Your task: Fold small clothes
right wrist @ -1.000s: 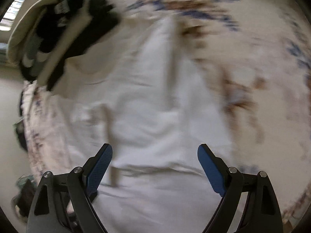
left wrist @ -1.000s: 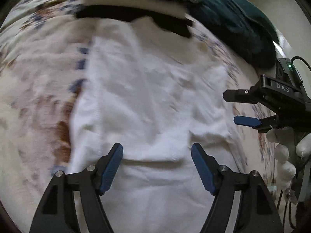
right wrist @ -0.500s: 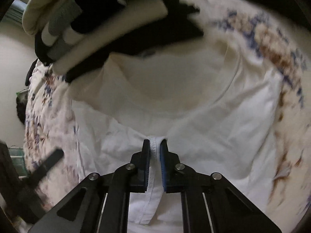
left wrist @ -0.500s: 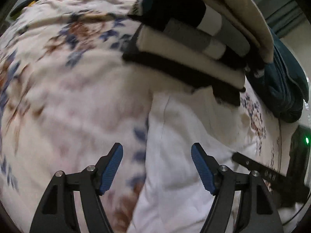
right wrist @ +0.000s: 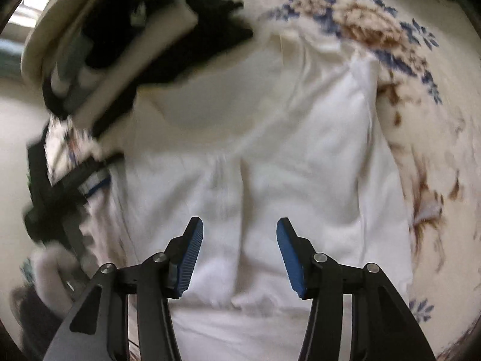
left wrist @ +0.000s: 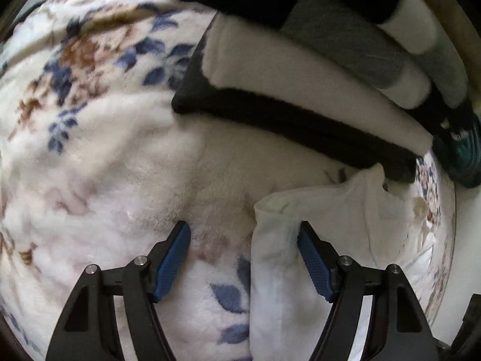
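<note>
now both claws agape: left claw [left wrist: 244, 263], right claw [right wrist: 239, 257], gripping nothing.

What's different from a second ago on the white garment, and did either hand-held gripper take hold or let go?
The right hand-held gripper pinched a hem of the white cotton garment half a second ago; its jaws have just been opening, pads clear of the cloth. The left hand-held gripper slid off the garment's middle to its folded edge, jaws open throughout. The stack of folded clothes and floral blanket stayed put.

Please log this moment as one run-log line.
left hand-held gripper: open | right hand-held gripper: just opening, nothing pinched | white garment: flat on blanket
</note>
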Demonstrator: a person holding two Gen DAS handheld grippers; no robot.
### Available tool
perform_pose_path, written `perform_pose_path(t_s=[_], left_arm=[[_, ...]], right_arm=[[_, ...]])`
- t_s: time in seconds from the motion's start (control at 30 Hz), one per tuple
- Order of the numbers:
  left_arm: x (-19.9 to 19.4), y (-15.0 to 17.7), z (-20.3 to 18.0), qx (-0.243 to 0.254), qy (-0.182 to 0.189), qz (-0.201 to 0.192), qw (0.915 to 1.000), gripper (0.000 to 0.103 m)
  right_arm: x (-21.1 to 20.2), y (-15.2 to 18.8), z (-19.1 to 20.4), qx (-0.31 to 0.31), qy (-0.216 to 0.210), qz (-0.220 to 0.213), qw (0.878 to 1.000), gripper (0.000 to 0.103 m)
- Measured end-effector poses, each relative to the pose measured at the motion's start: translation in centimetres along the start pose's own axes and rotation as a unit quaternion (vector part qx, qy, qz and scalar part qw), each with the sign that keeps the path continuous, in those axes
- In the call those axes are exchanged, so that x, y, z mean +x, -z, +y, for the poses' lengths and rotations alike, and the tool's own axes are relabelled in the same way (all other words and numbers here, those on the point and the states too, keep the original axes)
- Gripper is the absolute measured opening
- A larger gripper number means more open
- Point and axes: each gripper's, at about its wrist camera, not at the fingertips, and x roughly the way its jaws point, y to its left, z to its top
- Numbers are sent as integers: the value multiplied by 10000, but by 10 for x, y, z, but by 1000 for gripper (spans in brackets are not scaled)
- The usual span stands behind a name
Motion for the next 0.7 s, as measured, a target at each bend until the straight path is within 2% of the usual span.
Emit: perform_pose_path(t_s=[0.07, 0.1, 0.13, 0.2, 0.27, 0.33, 0.43, 0.5, 0.53, 0.57, 0.67, 0.7], left_arm=[[-22, 9, -8, 278, -264, -239, 9990, 71], [-34, 15, -15, 432, -303, -381, 9979, 71], [-50, 24, -25, 666, -397, -540, 9955, 71], [-79, 44, -47, 1029, -520, -815, 9900, 71], [-100, 62, -63, 1192, -566, -935, 9868, 76], [-124, 87, -83, 1206, -529, -1072, 9855, 101], [-152, 115, -98, 1133, -456, -1152, 9858, 103], [-157, 131, -106, 1005, -452, -1078, 9880, 103], [-159, 146, -114, 870, -336, -993, 9907, 103], [-157, 150, -119, 799, -304, -944, 9919, 103], [-149, 193, -142, 593, -373, -728, 9949, 103], [-143, 215, -157, 580, -412, -548, 9960, 103]], right_arm=[[-4, 7, -9, 107, -74, 97, 9999, 54], [-11, 11, -17, 205, -109, 101, 9997, 60], [-18, 13, -24, 288, -126, 94, 9995, 77], [-37, 20, -38, 509, -82, 33, 9987, 100], [-57, 32, -51, 682, 20, 7, 9977, 101], [-82, 41, -64, 743, 125, 27, 9972, 101], [-116, 48, -70, 636, 420, -115, 9970, 101], [-137, 51, -75, 390, 602, -224, 9972, 101], [-146, 52, -80, 262, 666, -268, 9971, 101], [-151, 52, -85, 185, 627, -248, 9976, 101], [-161, 58, -115, 67, 108, 137, 9998, 101], [-163, 61, -123, 36, 31, 201, 9998, 101]])
